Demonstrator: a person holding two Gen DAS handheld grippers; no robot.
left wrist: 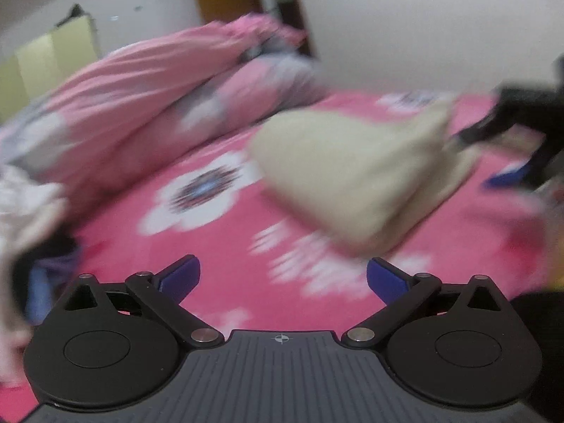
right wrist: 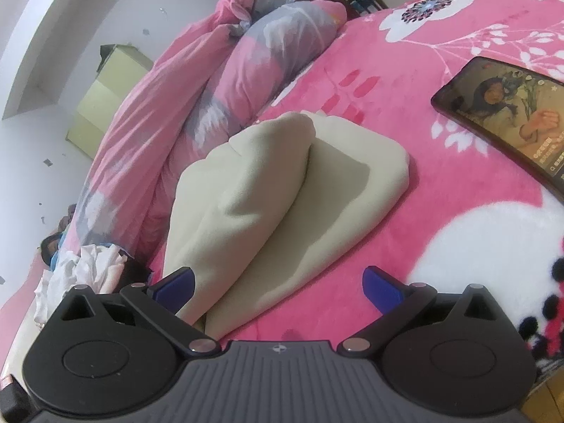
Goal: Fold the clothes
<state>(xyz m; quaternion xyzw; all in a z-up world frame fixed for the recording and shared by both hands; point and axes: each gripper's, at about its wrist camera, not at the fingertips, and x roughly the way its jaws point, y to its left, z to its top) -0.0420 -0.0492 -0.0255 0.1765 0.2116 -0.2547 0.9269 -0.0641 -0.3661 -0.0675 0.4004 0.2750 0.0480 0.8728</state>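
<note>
A cream garment lies folded in a thick bundle on the pink flowered blanket. My right gripper is open just in front of the bundle's near end, nothing between its blue fingertips. The left wrist view is motion-blurred. There the cream garment lies ahead and to the right, and my left gripper is open and empty over the blanket, short of the bundle. The right gripper shows at the bundle's far right side in that view, open.
A rolled pink and grey quilt lies along the bed's left side. A heap of white and dark clothes sits at the near left. A lit phone rests on the blanket to the right. A yellow cabinet stands by the wall.
</note>
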